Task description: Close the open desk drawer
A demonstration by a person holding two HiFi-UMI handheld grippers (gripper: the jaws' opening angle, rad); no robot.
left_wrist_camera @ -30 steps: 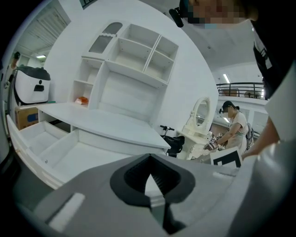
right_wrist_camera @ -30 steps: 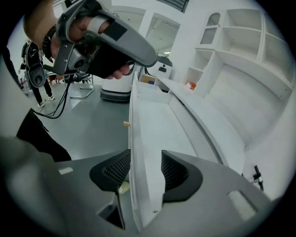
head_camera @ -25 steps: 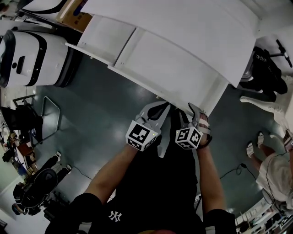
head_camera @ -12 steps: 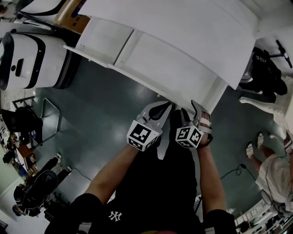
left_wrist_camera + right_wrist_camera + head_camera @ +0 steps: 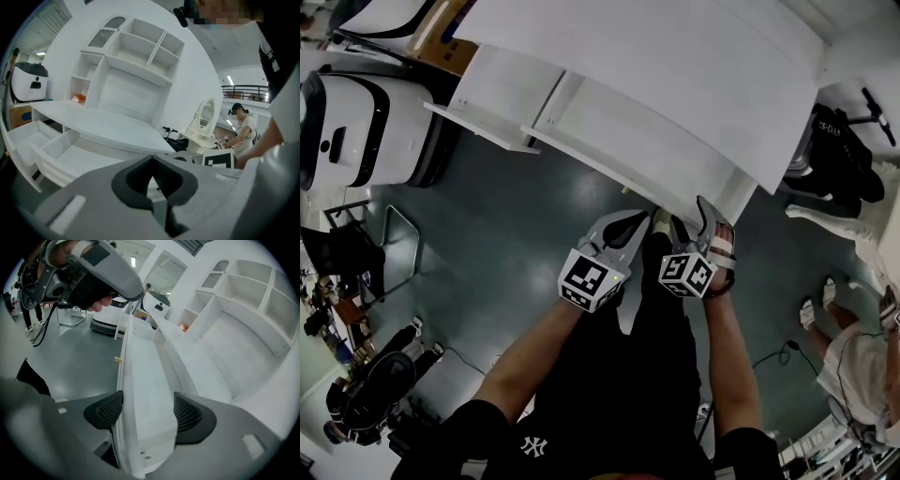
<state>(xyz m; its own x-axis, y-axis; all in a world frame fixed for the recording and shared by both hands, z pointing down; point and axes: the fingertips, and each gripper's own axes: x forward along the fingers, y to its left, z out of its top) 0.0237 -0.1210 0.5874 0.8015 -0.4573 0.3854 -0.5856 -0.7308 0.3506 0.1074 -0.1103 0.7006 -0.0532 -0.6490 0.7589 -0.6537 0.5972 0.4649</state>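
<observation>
the right gripper (image 5: 147, 414) is clamped on the near end of the open drawer (image 5: 145, 366), with the front panel between its pads. the left gripper (image 5: 152, 187), jaws together on nothing, hangs just beside it, in front of the desk (image 5: 675, 56). the closing push looks to be in hand; next it calls for a straight shove toward the desk. a smaller drawer (image 5: 502, 84) also stands open under the desk. the floor (image 5: 516, 225) is glossy grey, and a white machine (image 5: 366, 108) stands left of the desk.

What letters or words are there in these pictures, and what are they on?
"NY": white logo on the person's black shirt.
White print on the black bag on the floor: too small to read.
The squares on the hand-held gripper cubes are patterns, not words.
</observation>
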